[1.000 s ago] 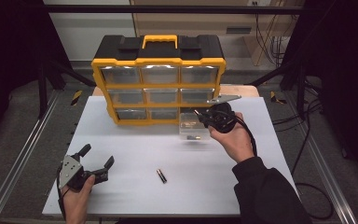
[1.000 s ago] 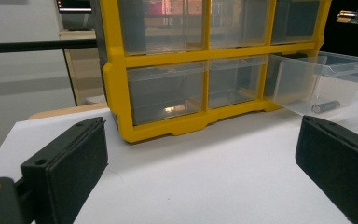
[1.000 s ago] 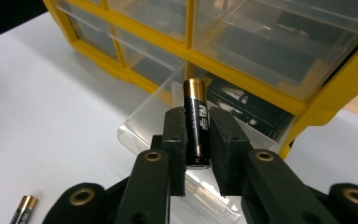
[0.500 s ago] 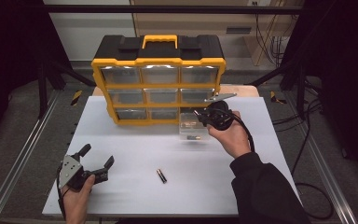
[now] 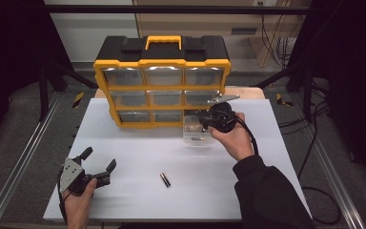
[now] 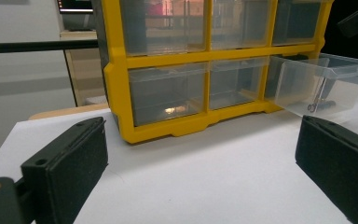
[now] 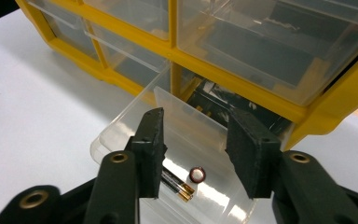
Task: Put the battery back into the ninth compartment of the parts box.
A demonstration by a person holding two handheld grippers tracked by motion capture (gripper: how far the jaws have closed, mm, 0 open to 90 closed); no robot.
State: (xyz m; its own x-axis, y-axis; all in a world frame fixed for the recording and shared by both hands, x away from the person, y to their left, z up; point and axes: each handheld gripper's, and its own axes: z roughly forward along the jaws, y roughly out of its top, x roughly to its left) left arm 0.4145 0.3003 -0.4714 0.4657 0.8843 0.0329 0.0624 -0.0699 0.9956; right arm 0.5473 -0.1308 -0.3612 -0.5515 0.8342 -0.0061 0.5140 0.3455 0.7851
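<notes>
The organizer (image 5: pixel 162 81) stands upright at the back of the table (image 5: pixel 138 143), its clear fronts facing me so I can see what sits where. Its bottom right drawer (image 5: pixel 194 131) is pulled out onto the table, open toward me, probably so batteries can be dropped in; one battery (image 7: pixel 179 188) already lies on its floor beside a small ring (image 7: pixel 197 175). My right gripper (image 7: pixel 193 154) hangs just over that drawer, jaws parted with nothing between them; they have just been opening, which reads as letting go. A second ago they were clenched at the same spot, and the hand has hardly shifted. My left gripper (image 5: pixel 95 164) rests near the table's front left corner, spread wide and empty, well apart from everything, as it was before. The second battery (image 5: pixel 165 179) lies loose on the table between my hands, unmoved, likely next to go in.
</notes>
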